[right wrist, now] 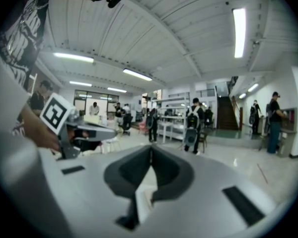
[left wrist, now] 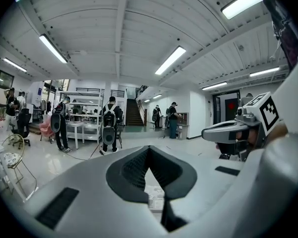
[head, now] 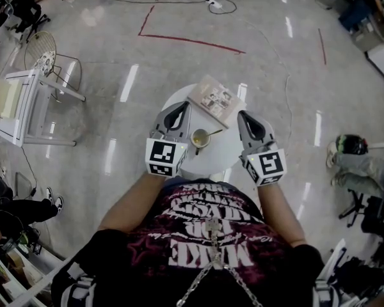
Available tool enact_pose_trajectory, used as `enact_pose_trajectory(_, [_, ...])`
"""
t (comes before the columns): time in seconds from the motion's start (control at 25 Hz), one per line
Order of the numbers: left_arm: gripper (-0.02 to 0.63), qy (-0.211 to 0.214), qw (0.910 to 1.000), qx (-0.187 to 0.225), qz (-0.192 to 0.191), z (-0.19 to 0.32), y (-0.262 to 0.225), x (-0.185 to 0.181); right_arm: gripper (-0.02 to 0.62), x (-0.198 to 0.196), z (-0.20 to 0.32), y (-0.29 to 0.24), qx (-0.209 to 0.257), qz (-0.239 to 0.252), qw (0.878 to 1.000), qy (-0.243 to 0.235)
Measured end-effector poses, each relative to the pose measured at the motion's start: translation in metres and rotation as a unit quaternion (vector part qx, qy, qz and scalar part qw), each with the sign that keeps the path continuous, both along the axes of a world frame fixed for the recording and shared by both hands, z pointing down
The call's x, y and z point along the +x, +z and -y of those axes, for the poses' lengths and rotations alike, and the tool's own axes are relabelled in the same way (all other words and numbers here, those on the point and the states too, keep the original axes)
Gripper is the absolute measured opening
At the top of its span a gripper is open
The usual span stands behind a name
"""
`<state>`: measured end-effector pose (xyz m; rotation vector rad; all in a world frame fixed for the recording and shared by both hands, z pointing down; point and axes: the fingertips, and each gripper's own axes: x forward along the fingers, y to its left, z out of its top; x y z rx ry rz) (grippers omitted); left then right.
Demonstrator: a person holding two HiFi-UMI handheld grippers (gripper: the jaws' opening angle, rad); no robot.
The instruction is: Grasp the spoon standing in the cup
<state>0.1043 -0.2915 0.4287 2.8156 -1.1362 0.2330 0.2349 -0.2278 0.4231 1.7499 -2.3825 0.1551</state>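
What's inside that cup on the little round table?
A spoon stands in the cup, its handle leaning out over the rim. The inside looks yellowish; the spoon's bowl is hidden, and I cannot tell if there is liquid.

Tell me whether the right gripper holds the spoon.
No: the spoon rests in the cup, apart from the right gripper, whose jaws meet on nothing.
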Motion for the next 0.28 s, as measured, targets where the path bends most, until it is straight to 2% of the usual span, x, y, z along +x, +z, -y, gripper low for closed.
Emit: enact_pose_trajectory(0.28, [0.025,-0.001,1.0,0.002,0.003,0.0066,-0.0036,-0.0066,0.034,0.0054,0.0017,-0.0048,-0.001,-0.003,1.0,0.016])
